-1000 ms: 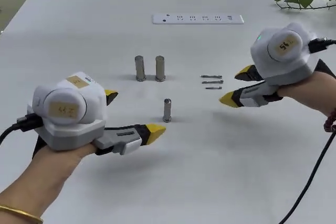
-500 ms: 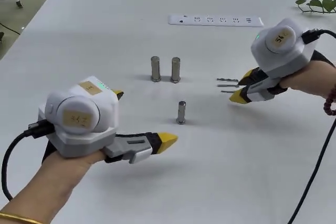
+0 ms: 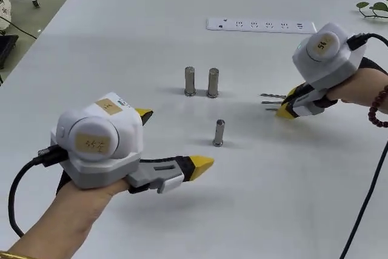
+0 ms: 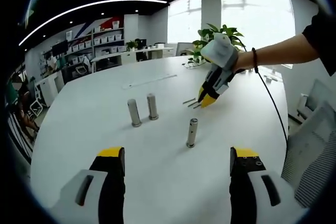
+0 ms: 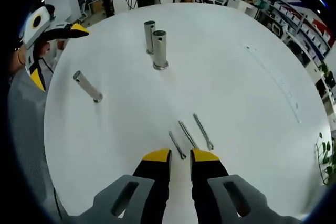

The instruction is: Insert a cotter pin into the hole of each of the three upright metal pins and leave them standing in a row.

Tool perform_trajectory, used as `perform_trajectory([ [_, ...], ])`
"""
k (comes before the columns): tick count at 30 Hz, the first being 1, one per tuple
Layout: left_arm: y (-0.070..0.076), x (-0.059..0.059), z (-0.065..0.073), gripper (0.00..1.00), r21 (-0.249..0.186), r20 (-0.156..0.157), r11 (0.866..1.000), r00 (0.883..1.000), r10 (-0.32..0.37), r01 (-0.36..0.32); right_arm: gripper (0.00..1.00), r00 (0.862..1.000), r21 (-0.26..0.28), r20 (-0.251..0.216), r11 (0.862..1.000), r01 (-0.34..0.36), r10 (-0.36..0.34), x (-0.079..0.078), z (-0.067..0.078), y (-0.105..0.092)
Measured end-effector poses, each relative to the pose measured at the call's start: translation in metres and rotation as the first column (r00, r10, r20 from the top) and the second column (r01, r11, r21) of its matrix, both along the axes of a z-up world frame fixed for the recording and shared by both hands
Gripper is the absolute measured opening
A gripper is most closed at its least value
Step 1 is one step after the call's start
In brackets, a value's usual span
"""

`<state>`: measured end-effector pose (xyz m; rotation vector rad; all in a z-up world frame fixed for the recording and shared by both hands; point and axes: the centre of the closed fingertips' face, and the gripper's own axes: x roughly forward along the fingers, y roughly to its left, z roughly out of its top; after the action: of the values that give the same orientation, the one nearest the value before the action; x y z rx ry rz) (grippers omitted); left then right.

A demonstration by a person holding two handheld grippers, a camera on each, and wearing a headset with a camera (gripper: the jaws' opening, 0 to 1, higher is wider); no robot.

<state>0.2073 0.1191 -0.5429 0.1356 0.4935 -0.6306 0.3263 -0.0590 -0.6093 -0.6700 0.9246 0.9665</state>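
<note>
The left gripper [image 3: 174, 139] has its jaws spread wide and holds nothing. We see it above the near left part of the worktop [image 3: 121, 28]. Ahead of it, mid-worktop, the rear-left metal pin [image 3: 190, 81] and the rear-right metal pin [image 3: 213, 82] stand upright just beside each other. The front metal pin [image 3: 219, 133] stands upright apart from them, closer to the near edge. Toward the right edge, the three cotter pins [image 3: 271, 101] lie flat side by side. The right gripper [image 3: 286, 104] has its jaws at a narrow gap, tips low at the cotter pins' right ends. In the right gripper view, one pin's end lies at the mouth of that gap. A power strip [image 3: 260, 26] lies toward the far edge.
</note>
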Motion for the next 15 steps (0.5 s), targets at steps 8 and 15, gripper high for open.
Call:
perform_trajectory([
  [8,0.0007,-0.0015,-0.0013,0.8,0.01,-0.002,1.0,1.0,-0.005,0.005,0.08,0.999,-0.031,-0.034,0.999,-0.038,0.037,-0.002,-0.0013,0.0037],
  [15,0.0011,-0.0026,-0.0008,0.78,0.008,-0.003,1.0,1.0,-0.004,0.004,0.05,0.995,-0.061,-0.079,0.996,-0.07,0.065,-0.0008,-0.0032,0.0019],
])
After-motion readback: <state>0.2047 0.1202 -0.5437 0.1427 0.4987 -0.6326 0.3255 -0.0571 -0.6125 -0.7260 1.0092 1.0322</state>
